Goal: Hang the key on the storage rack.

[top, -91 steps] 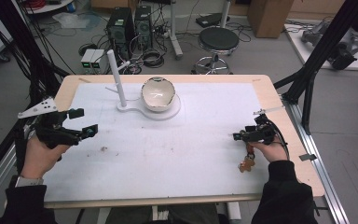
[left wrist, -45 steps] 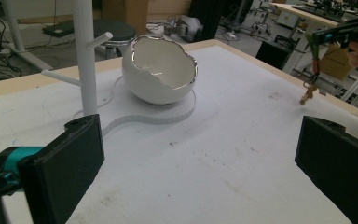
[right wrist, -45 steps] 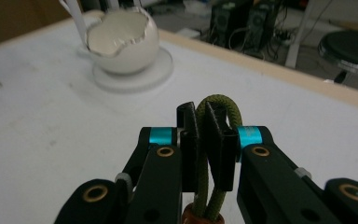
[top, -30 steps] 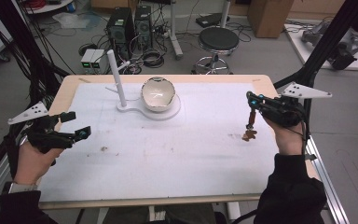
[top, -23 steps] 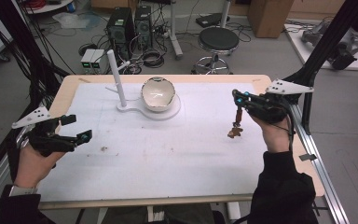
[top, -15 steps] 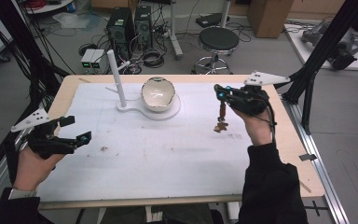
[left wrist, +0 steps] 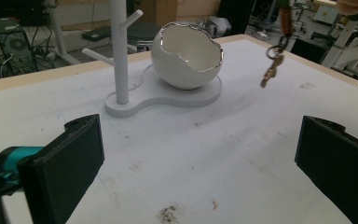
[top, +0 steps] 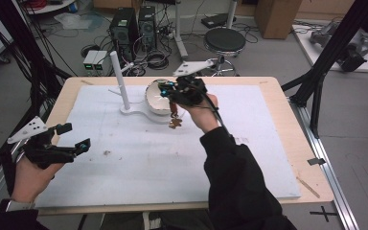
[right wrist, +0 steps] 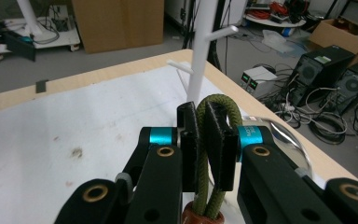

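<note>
- Above the white mat, just in front of the egg-shaped bowl, we see the right gripper pinching the green cord loop of a key ring.
- Below that grip, the keys hang clear of the mat.
- Beside the bowl, on the same base, stands the white peg stand.
- At the mat's left edge, we see the left gripper spread wide, nothing between its jaws.
</note>
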A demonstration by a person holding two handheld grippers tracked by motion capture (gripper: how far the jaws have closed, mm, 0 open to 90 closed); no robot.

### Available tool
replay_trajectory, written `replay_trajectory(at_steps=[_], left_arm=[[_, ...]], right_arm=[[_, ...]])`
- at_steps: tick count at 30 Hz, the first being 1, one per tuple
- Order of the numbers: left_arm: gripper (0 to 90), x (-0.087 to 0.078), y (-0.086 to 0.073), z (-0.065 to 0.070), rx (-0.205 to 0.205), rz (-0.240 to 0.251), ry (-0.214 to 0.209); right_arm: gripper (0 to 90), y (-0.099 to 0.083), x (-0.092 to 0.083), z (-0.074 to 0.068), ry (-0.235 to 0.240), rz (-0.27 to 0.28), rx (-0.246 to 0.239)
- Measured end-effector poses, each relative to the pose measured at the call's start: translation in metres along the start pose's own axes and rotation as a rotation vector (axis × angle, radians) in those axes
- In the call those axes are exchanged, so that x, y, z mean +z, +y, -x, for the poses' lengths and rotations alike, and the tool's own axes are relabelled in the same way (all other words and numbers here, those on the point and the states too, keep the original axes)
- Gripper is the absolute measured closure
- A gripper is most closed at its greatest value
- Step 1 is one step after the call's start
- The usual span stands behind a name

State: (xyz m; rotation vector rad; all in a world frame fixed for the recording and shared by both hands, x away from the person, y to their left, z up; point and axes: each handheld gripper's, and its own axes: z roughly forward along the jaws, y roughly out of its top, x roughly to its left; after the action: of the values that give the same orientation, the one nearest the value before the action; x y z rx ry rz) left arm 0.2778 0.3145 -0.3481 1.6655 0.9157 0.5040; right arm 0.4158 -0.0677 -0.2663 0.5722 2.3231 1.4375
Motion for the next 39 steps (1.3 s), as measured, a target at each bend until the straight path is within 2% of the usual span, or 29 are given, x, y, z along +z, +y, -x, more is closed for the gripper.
replay_trajectory(at_steps=[2, 4, 5, 6, 8, 10, 11, 12, 14, 15, 16, 20, 25, 26, 32, 33, 35, 39], left_arm=[[1.7, -0.001, -0.002, 0.001, 0.012, -0.016, 0.008], [1.7, -0.002, -0.004, 0.002, 0.019, -0.022, 0.012], [1.7, -0.004, -0.005, 0.001, 0.02, -0.026, 0.016], [1.7, -0.005, -0.006, 0.001, 0.021, -0.024, 0.02], [1.7, -0.007, -0.009, 0.0, 0.009, -0.021, 0.027], [1.7, -0.009, -0.011, 0.0, 0.006, -0.029, 0.029], [1.7, -0.01, -0.013, 0.0, 0.004, -0.033, 0.033], [1.7, -0.011, -0.014, 0.001, 0.004, -0.035, 0.035], [1.7, -0.014, -0.015, 0.002, 0.006, -0.038, 0.039], [1.7, -0.016, -0.016, 0.003, 0.004, -0.035, 0.042], [1.7, -0.018, -0.016, 0.003, 0.004, -0.032, 0.041], [1.7, -0.024, -0.018, 0.004, -0.003, -0.027, 0.046], [1.7, -0.028, -0.02, 0.006, -0.005, -0.025, 0.052], [1.7, -0.03, -0.022, 0.007, -0.007, -0.029, 0.054], [1.7, -0.035, -0.027, 0.008, -0.013, -0.037, 0.063], [1.7, -0.036, -0.028, 0.007, -0.019, -0.039, 0.068], [1.7, -0.036, -0.028, 0.007, -0.02, -0.039, 0.069], [1.7, -0.035, -0.029, 0.006, -0.021, -0.042, 0.069]], right_arm=[[84.7, 0.006, 0.015, -0.006, -0.004, -0.002, -0.013], [84.6, 0.009, 0.02, -0.008, -0.009, -0.011, -0.02], [84.7, 0.016, 0.035, -0.014, -0.01, -0.022, -0.046], [84.7, 0.018, 0.039, -0.015, -0.01, -0.03, -0.053], [84.7, 0.025, 0.052, -0.02, -0.003, -0.035, -0.069], [84.7, 0.027, 0.057, -0.022, 0.005, -0.036, -0.058], [84.7, 0.03, 0.072, -0.027, 0.038, -0.034, -0.039], [84.7, 0.03, 0.072, -0.027, 0.038, -0.034, -0.039], [84.7, 0.037, 0.091, -0.035, 0.029, -0.053, -0.079], [84.7, 0.037, 0.091, -0.035, 0.029, -0.053, -0.079], [84.6, 0.041, 0.102, -0.038, 0.025, -0.052, -0.077], [84.6, 0.048, 0.12, -0.04, -0.007, -0.064, -0.084], [84.7, 0.052, 0.131, -0.037, -0.014, -0.059, -0.066], [84.7, 0.053, 0.137, -0.037, -0.015, -0.076, -0.063], [84.6, 0.052, 0.151, -0.037, -0.019, -0.091, -0.062], [84.6, 0.051, 0.155, -0.038, 0.004, -0.096, -0.043], [84.6, 0.051, 0.157, -0.04, -0.02, -0.093, -0.06], [84.6, 0.051, 0.158, -0.04, -0.029, -0.102, -0.069]])
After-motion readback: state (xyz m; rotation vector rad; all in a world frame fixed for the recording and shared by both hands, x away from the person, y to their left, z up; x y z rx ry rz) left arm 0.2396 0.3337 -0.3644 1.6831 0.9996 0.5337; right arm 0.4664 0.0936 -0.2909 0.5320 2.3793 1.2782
